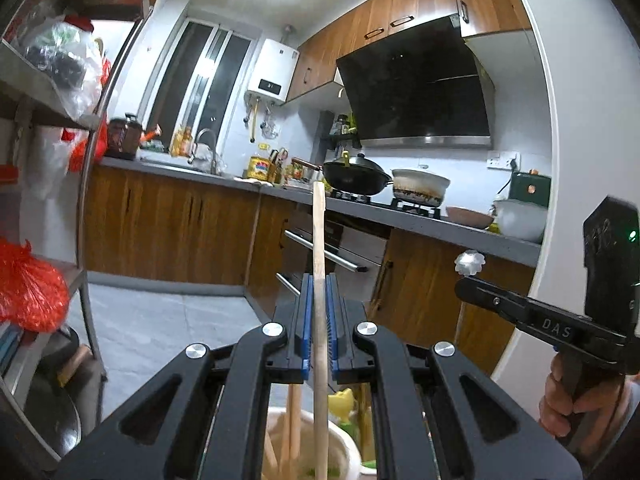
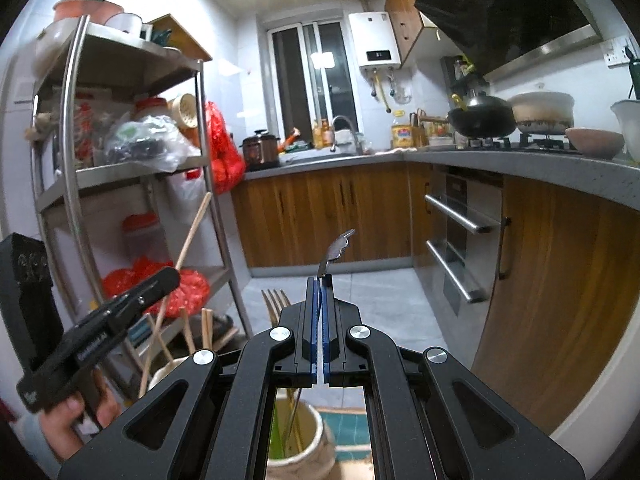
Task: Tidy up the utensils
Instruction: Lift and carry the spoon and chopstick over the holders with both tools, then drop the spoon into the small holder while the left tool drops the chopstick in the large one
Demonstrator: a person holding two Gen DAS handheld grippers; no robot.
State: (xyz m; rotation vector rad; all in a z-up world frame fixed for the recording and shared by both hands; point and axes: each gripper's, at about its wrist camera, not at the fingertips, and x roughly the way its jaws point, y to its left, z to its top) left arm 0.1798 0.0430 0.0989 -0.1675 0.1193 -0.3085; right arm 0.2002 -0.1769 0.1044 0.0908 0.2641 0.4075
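Note:
My left gripper [image 1: 319,280] is shut on a long wooden chopstick [image 1: 319,236] that stands upright between its blue pads. Beneath it is a white holder [image 1: 344,444] with more wooden chopsticks. My right gripper [image 2: 320,280] is shut on a silver metal utensil [image 2: 335,250]; only its decorated handle end sticks out past the pads. A gold fork [image 2: 276,304] rises just left of it, and a beige holder [image 2: 308,440] sits below. Each view shows the other gripper: the right gripper [image 1: 466,280] with the silver end [image 1: 470,262], the left gripper [image 2: 170,274] with the chopstick [image 2: 192,232].
A steel shelf rack [image 2: 76,168] with bags and jars stands on the left. A grey counter [image 2: 520,160] runs along the back and right, bearing a wok [image 2: 480,120], a white pot [image 2: 544,110] and a bowl [image 2: 594,142]. Oven handles [image 2: 460,216] jut out below. A hand [image 1: 560,392] holds the right gripper.

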